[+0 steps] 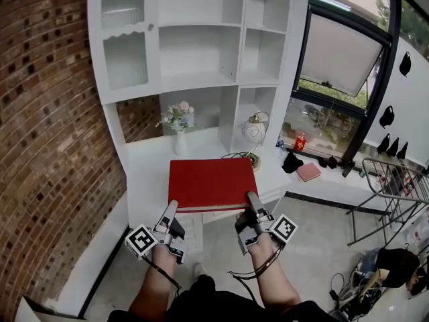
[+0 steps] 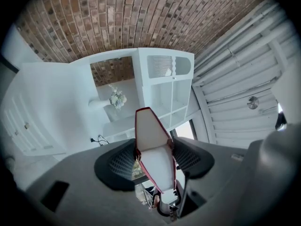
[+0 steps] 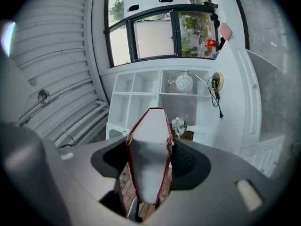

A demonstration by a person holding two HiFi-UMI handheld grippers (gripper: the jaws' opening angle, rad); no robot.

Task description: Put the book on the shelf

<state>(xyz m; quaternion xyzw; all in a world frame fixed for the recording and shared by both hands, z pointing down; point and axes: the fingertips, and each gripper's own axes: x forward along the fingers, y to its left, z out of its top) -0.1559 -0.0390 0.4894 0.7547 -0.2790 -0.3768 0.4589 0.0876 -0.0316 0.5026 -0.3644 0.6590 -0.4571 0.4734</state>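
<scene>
Both grippers are clamping the red book [image 1: 211, 183], pads pressing its covers: left gripper [image 1: 171, 208] is biting the near edge at 7 o'clock, right gripper [image 1: 253, 198] at 5 o'clock. The book is being held flat in front of the white shelf unit [image 1: 201, 79] (flower vase [image 1: 179, 125] at its 12 o'clock).

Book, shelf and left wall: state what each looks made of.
Book: matte red hard cover, likely board or cloth; white paper edge between covers. Shelf: smooth white, probably painted wood or laminate. Wall: rough red-brown brick with pale mortar joints.
</scene>
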